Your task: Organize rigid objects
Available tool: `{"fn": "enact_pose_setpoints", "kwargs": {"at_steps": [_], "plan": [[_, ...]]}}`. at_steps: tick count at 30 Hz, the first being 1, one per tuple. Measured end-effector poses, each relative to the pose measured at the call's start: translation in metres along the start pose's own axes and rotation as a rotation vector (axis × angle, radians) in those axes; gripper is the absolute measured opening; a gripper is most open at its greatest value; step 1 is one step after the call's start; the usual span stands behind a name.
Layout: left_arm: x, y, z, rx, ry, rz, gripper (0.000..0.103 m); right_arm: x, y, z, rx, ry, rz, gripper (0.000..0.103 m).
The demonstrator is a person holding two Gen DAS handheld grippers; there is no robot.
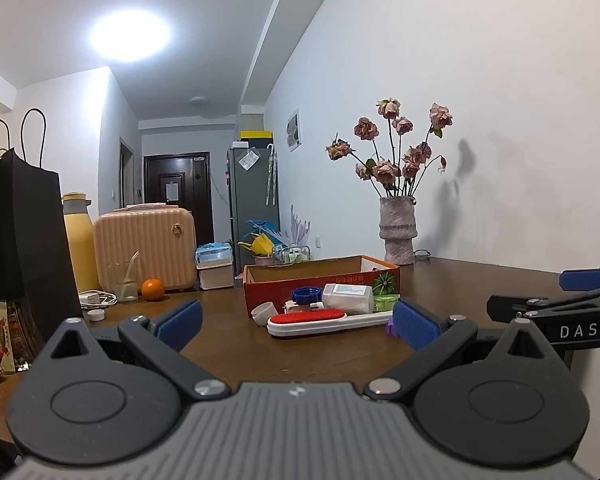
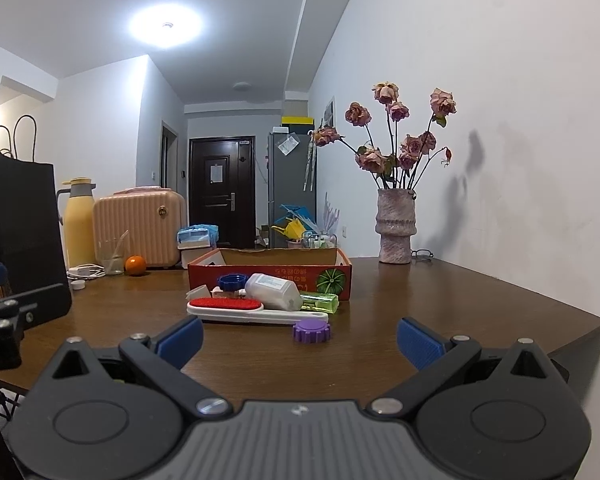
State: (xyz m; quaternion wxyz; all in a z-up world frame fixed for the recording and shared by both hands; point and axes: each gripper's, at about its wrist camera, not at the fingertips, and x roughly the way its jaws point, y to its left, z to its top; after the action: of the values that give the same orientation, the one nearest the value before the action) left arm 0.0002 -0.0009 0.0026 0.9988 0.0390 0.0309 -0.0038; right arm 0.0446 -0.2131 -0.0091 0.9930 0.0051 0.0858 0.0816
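Left gripper (image 1: pixel 296 322) and right gripper (image 2: pixel 300 336) low over table (image 2: pixel 440 300), fingers apart, empty, aimed at clutter. Lint brush (image 2: pixel 236 310), white bottle (image 2: pixel 274 290), purple cap (image 2: pixel 311 331) lie before cardboard box (image 2: pixel 268 266), likely destination.

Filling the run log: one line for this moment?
left hand-held gripper open | right hand-held gripper open | lint brush on table | box behind

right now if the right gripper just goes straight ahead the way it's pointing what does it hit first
Most likely the purple gear-shaped cap, which lies on the table almost midway ahead of the open right gripper. Behind it are the red-and-white lint brush and the cardboard box. Depth is hard to judge through the fisheye.
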Motion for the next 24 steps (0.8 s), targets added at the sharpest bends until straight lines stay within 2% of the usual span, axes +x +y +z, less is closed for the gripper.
{"fn": "enact_pose_setpoints", "kwargs": {"at_steps": [24], "plan": [[0.0001,-0.0006,-0.0008,0.005,-0.009,0.001,0.103,0.0023,-0.0006,-0.0033,-0.002,0.002,-0.012,0.103]]}}
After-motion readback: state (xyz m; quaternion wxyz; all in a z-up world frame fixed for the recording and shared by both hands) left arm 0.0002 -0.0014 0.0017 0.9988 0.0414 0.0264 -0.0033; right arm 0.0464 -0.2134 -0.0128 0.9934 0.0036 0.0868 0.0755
